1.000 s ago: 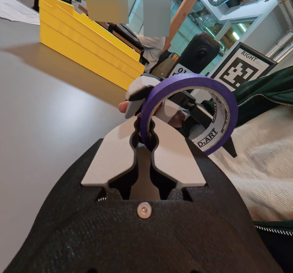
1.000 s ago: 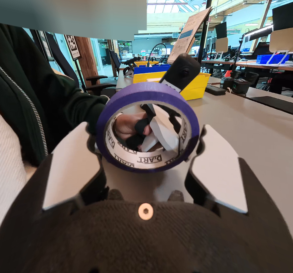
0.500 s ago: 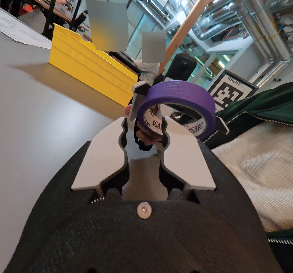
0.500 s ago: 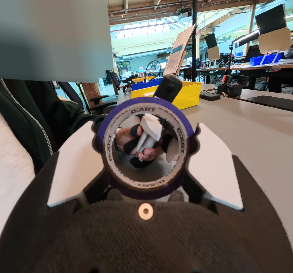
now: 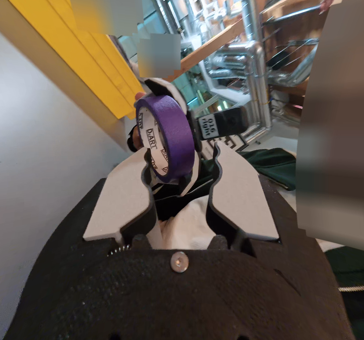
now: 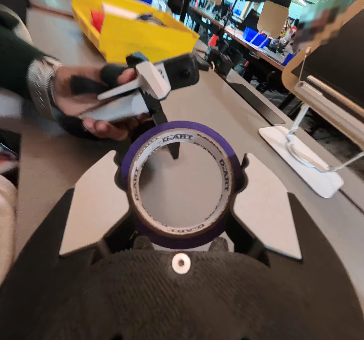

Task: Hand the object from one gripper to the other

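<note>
Right tool (image 6: 180, 184) clamps purple tape roll (image 6: 180, 182) across its rim; left tool (image 5: 180, 166) spread wide, released.

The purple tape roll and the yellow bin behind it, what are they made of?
The purple tape roll looks like matte paper masking tape wound on a pale cardboard core: its outer band is dull and slightly grainy, with no shine. The yellow bin looks like smooth moulded plastic, with even colour and stiff thin walls, though blur hides the fine detail.
</note>
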Tool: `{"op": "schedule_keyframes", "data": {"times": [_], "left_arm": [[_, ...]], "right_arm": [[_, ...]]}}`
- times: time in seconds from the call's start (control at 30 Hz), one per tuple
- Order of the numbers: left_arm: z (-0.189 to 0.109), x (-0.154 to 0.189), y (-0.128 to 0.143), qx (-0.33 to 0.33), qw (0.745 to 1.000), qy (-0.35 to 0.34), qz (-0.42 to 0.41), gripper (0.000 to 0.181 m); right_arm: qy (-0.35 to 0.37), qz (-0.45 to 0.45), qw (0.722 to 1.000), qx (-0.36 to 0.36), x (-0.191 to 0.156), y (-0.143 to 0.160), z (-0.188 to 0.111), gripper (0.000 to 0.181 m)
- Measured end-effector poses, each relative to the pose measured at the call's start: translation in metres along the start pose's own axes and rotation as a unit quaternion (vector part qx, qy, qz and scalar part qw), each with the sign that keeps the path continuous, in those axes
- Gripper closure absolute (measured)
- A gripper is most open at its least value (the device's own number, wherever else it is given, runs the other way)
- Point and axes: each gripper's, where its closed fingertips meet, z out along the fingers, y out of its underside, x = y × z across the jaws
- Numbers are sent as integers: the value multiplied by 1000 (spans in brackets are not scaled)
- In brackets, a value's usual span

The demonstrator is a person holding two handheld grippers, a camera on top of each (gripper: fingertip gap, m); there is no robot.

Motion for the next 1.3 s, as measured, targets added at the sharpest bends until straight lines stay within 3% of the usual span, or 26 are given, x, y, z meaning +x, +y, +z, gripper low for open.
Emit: {"op": "schedule_keyframes", "data": {"times": [0.1,0.17,0.27,0.43,0.6,0.7,0.87,1.1,1.2,1.3], "left_arm": [[5,-14,14,-43,997,-58,14,132],[4,-24,22,-71,993,-96,23,150],[3,-26,21,-73,991,-109,22,151],[0,-23,10,-39,994,-99,16,152],[-12,-20,-8,6,994,-102,41,152],[-15,-14,-15,27,994,-91,55,151],[-15,-7,-19,42,994,-71,75,152],[-14,2,-21,48,993,-45,96,151],[-12,4,-20,45,993,-41,104,151],[-12,5,-19,45,992,-39,108,152]], "right_arm": [[15,-79,995,-52,-8,10,7,65],[23,-123,989,-79,-13,15,10,66],[38,-140,985,-94,-11,19,13,64],[46,-69,996,-38,-2,10,10,57],[47,102,992,52,24,-2,-5,55],[31,225,968,108,41,-5,-16,66],[-55,362,918,153,41,-8,-24,100],[-125,422,885,149,28,-8,-21,126],[-162,437,872,151,21,-11,-22,149],[-172,452,862,151,20,-12,-23,151]]}}
